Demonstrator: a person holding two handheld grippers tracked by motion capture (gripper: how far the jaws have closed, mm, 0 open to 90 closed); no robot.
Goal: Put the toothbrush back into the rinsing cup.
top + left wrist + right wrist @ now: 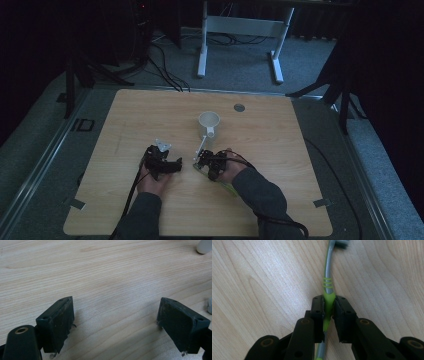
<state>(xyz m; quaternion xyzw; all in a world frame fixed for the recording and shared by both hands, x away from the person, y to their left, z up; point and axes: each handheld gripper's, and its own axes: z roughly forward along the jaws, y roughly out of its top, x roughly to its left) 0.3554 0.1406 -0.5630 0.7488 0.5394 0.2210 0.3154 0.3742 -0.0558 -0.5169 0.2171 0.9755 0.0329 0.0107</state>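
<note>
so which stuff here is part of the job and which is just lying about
In the job, as far as the pictures suggest:
- toothbrush, clamped in the right gripper
- white mug, likely its target
- left gripper, open over bare wood

Just lying about:
- grey disc on the table

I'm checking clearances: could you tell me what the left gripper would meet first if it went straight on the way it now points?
Probably the right gripper and its toothbrush: the open left gripper points across at them, bare table between.
</note>
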